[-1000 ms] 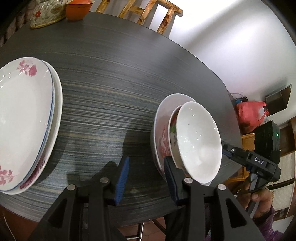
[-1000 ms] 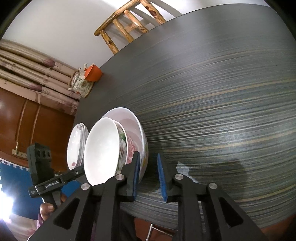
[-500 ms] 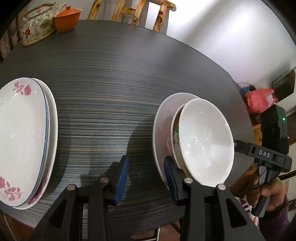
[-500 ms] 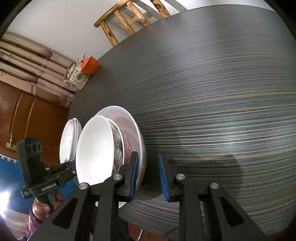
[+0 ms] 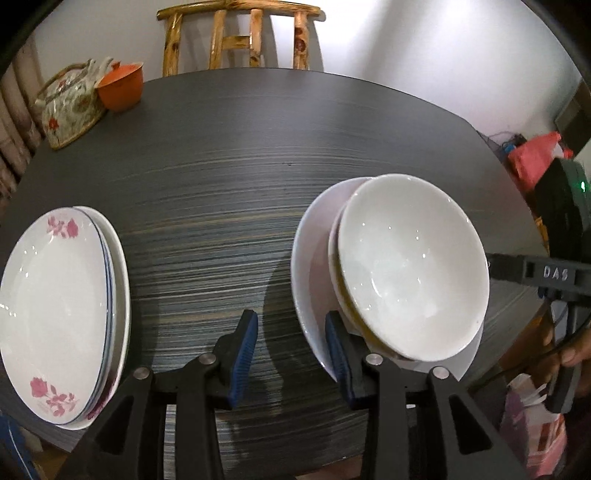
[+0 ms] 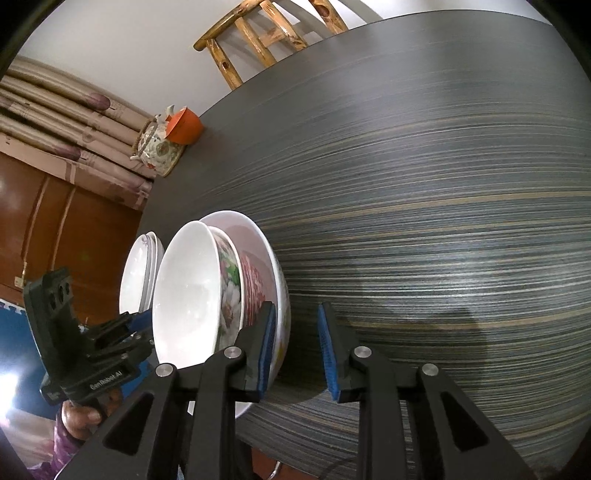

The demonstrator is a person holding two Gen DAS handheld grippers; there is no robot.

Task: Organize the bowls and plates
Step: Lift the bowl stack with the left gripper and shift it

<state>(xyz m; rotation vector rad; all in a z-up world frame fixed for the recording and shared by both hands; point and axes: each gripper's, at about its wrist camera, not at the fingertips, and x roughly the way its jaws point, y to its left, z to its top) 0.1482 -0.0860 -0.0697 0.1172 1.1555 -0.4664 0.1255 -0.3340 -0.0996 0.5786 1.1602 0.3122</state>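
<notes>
A stack of nested bowls (image 5: 410, 266) stands near the table's front edge; the top one is plain white, the lower ones patterned (image 6: 229, 280). A stack of white plates with pink flowers (image 5: 55, 310) lies to its left, and shows behind the bowls in the right wrist view (image 6: 142, 269). My left gripper (image 5: 290, 354) is open and empty, low over the table between plates and bowls, its right finger beside the largest bowl's rim. My right gripper (image 6: 297, 347) is open and empty, its left finger next to the largest bowl's wall.
A floral teapot (image 5: 68, 107) and an orange cup (image 5: 122, 86) stand at the far left of the dark round table (image 5: 258, 155). A wooden chair (image 5: 240, 35) stands behind the table. A red bag (image 5: 535, 158) is beyond the right edge.
Both grippers have pulled back and levelled, so more of the table and the chair shows. The right gripper's jaws have opened wider. The bowls and plates have not moved.
</notes>
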